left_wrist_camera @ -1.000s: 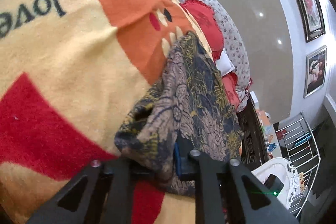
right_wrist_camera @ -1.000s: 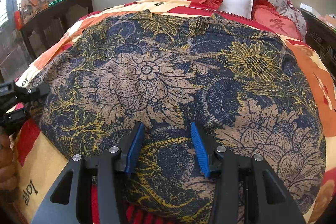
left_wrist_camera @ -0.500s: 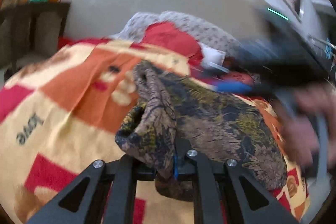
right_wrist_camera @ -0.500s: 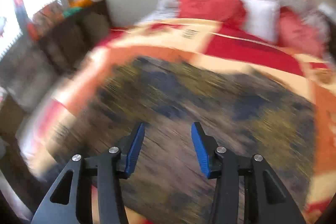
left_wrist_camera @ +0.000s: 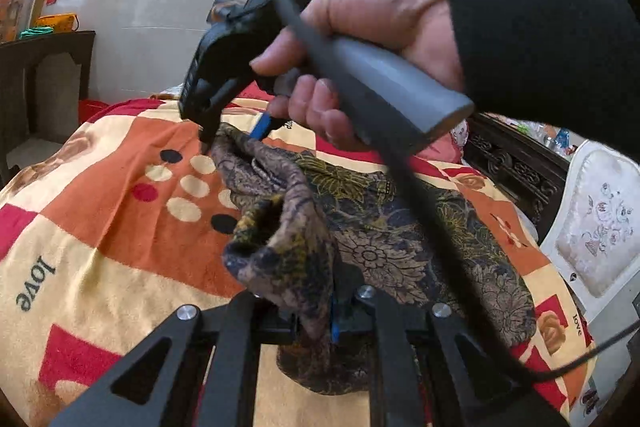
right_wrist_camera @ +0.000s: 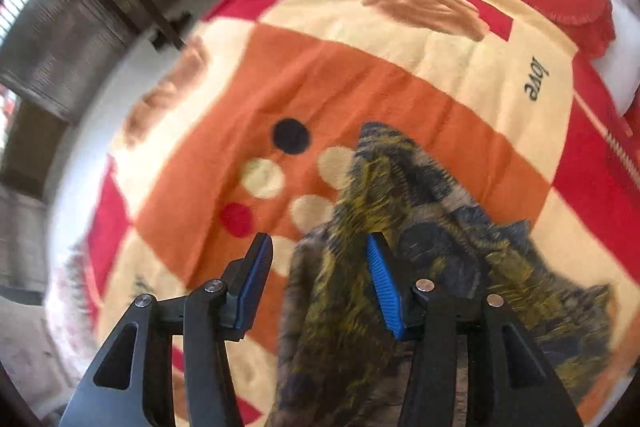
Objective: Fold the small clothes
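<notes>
**On the bed: two grippers working a floral garment**

Across a bed covered by an orange, cream and red patchwork blanket (left_wrist_camera: pixel 120 195), a dark floral-print garment (left_wrist_camera: pixel 400 239) is lying partly flat and partly bunched, with navy, tan and yellow flowers. Most of the cloth is spreading over the blanket toward the right side of the left wrist view, while one gathered corner is rising up into the left gripper (left_wrist_camera: pixel 320 311).

The left gripper is clamping that bunched corner, its jaws pressed together on a thick wad of fabric at the bottom of its own view. The right gripper (right_wrist_camera: pixel 320 291) is standing with its blue-padded jaws apart and nothing between them yet; one pad (right_wrist_camera: pixel 382 291) is lying over the far ridge of the garment, the other over bare blanket. In the left wrist view, the person's hand (left_wrist_camera: pixel 360 43) is gripping the handle of the right tool, its tips pointing down at the garment's far corner. The right wrist view is blurred, so whether a pad is touching cloth cannot be told.

Judging from this, the step in hand is taking a second corner so the piece can be folded. The risks: the spread jaws may be closing on blanket along with the cloth, dragging the bedding; or catching only a thin edge that slips free. The wad in the left gripper may also be holding several layers, giving an uneven, twisted fold.
</notes>
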`<state>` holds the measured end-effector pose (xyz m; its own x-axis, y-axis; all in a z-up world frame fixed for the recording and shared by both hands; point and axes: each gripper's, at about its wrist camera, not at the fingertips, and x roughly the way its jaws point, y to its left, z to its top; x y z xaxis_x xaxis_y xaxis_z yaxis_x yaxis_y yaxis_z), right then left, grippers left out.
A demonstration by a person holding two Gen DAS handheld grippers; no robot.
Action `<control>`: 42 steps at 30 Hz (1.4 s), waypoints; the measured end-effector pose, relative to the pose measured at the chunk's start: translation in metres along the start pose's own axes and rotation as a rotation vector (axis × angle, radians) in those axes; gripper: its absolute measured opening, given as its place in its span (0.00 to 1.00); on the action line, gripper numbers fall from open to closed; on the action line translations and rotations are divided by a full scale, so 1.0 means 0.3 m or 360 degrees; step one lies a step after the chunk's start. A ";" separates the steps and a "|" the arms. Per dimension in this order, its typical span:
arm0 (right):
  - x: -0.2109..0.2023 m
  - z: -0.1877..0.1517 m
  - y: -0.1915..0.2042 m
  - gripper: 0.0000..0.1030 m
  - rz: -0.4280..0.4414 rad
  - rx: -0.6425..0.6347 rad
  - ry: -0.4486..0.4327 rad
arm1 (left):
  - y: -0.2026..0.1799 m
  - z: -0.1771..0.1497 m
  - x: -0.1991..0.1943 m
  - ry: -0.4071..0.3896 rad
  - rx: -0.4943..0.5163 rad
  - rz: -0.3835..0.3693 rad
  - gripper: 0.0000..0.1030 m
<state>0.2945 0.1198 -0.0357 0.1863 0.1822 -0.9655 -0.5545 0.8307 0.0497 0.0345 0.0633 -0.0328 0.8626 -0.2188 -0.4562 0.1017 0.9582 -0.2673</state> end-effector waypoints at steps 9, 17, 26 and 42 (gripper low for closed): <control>-0.090 -0.042 -0.111 0.19 0.0093 0.0106 -0.0050 | -0.078 0.027 -0.038 0.0000 0.0081 -0.0051 0.10; -0.325 -0.243 -0.432 0.19 0.0252 0.0335 -0.0218 | -0.355 0.019 -0.036 0.0059 0.0332 -0.0254 0.10; -0.386 -0.623 -0.887 0.19 0.0157 0.0620 -0.0176 | -0.753 -0.116 0.074 0.0264 0.0558 -0.0496 0.10; -0.329 -1.077 -1.225 0.32 0.0434 0.1356 -0.0885 | -0.723 -0.263 0.009 0.0517 0.0641 -0.0583 0.39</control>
<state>0.2177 -0.3735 -0.0413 0.6064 0.4552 -0.6520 0.0794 0.7812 0.6192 -0.0243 -0.1598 -0.0430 0.5483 -0.5299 -0.6470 0.5949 0.7909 -0.1436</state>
